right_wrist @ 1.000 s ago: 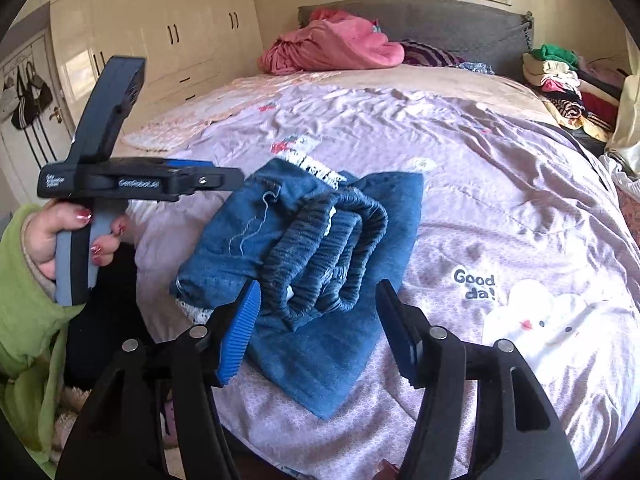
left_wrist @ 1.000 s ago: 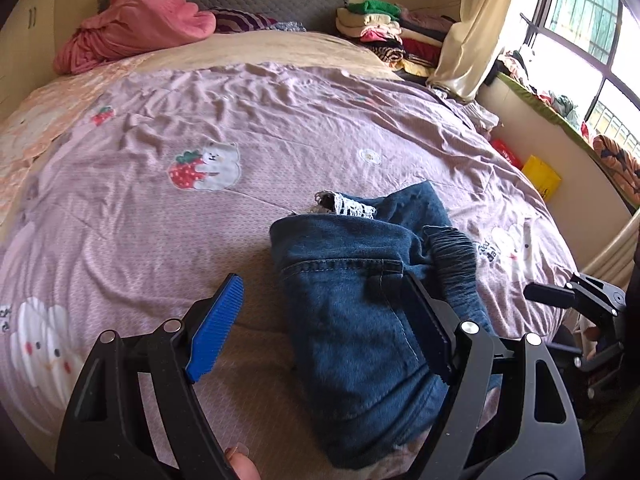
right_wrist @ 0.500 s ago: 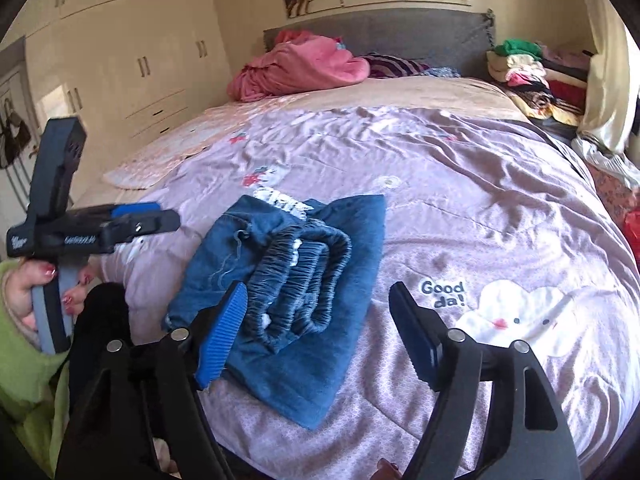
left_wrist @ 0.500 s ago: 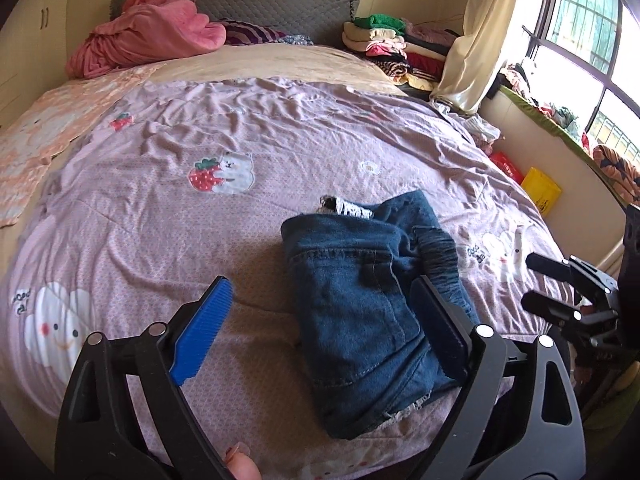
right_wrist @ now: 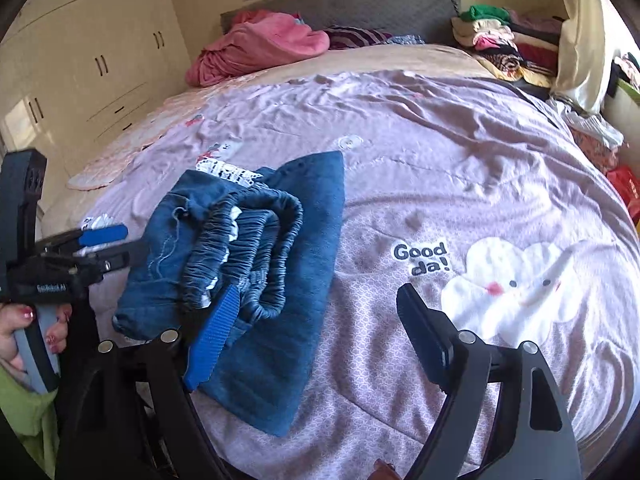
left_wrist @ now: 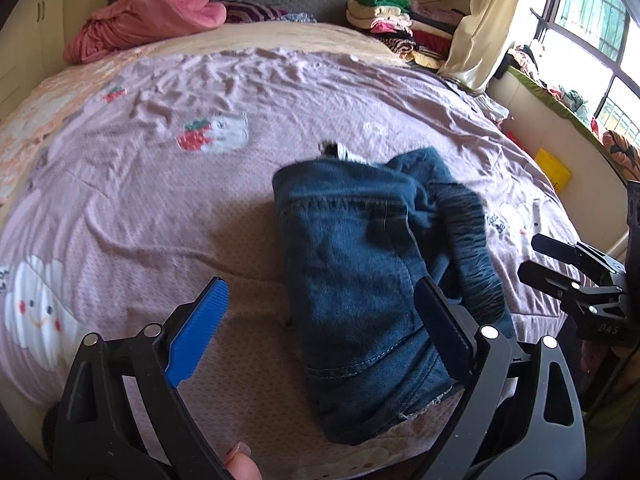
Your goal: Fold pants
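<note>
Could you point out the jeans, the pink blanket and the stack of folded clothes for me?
jeans [left_wrist: 360, 264]: left wrist view, on the flat denim of the top layer.
pink blanket [right_wrist: 260, 46]: right wrist view, on the middle of the heap.
stack of folded clothes [left_wrist: 384, 16]: left wrist view, on the upper layers.

The left gripper [left_wrist: 320, 320] hovers with its jaws spread wide, nothing between its blue-padded fingers [left_wrist: 198, 330]. The right gripper [right_wrist: 316, 328] is likewise spread wide and grips nothing. From the right wrist view, the left hand [right_wrist: 30, 334], with red-painted nails and a green sleeve, wraps around the left gripper's grey handle at the near left.
</note>
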The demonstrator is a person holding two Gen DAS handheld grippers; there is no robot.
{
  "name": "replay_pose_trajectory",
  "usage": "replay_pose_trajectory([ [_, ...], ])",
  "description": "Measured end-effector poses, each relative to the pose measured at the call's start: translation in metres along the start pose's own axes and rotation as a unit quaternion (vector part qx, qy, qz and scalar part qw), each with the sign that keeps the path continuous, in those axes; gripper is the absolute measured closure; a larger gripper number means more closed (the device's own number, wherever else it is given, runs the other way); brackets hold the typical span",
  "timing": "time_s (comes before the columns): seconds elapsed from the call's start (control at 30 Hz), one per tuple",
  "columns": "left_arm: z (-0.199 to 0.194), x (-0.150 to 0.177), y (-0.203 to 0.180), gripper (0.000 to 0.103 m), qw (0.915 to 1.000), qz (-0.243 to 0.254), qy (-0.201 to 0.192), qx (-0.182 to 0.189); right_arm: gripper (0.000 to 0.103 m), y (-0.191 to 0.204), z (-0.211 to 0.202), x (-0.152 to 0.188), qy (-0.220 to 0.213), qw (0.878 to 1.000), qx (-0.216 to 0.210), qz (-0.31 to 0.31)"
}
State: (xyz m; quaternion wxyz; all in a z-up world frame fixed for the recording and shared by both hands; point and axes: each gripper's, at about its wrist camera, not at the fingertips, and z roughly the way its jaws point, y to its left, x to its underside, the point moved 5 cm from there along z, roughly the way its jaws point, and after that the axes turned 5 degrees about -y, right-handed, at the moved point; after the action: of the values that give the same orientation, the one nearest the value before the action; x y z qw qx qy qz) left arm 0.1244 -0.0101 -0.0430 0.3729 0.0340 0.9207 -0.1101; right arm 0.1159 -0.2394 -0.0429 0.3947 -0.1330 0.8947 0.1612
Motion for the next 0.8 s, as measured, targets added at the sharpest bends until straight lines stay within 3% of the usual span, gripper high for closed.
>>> replay_pose_trajectory([
  [0.47, 0.028, 0.011, -0.003, 0.016, 0.9995, -0.02, 0.021, 0.008, 0.024, -0.008, 0.038, 0.0, 0.025, 0.998, -0.035, 0.049],
  [0.67, 0.034, 0.012, -0.005, 0.016, 0.9992, -0.028, 0.025, 0.018, 0.042, -0.009, 0.053, -0.006, 0.036, 0.993, -0.085, 0.068],
  [0.8, 0.038, 0.011, -0.008, 0.016, 0.999, -0.026, 0.027, 0.023, 0.045, -0.003, 0.068, -0.007, 0.051, 0.991, -0.108, 0.064],
])
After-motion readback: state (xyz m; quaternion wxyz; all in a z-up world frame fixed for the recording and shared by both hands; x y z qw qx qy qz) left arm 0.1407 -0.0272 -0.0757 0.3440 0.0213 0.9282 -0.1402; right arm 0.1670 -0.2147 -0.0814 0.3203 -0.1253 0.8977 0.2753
